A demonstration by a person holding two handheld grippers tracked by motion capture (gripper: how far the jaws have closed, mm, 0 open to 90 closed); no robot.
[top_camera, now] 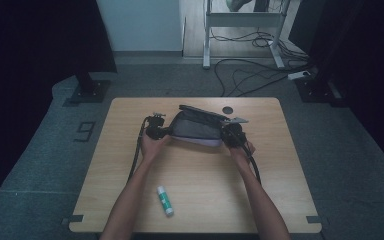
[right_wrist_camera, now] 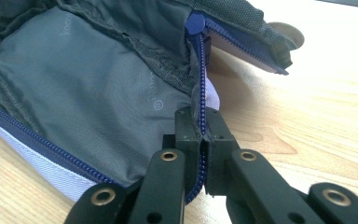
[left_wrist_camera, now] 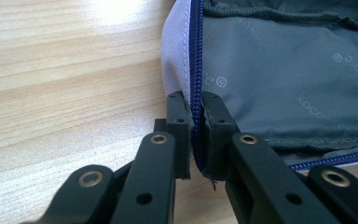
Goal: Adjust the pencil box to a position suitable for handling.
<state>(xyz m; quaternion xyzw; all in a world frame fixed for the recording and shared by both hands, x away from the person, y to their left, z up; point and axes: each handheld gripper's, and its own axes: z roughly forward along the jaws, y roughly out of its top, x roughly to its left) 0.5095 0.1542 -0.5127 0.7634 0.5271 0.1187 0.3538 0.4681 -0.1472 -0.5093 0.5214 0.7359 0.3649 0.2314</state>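
In the high view the print on the glue stick (top_camera: 165,200) at six o'clock on the worktop (top_camera: 280,190) is too small to read, and both forearms are cut by the bottom edge. In the left gripper view the pouch (left_wrist_camera: 279,70) runs off the top and right edges; its lining print is partly cut off. The left tongs (left_wrist_camera: 195,135) hide the zip edge they pinch; the right tongs (right_wrist_camera: 203,154) likewise.

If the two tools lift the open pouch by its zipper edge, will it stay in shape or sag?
It will probably sag: the pouch is thin lined fabric, already wrinkled inside. The zipper edge bends where the left tool pinches it, so it seems floppy. It looks empty, so likely light; the right tool pinches it too.
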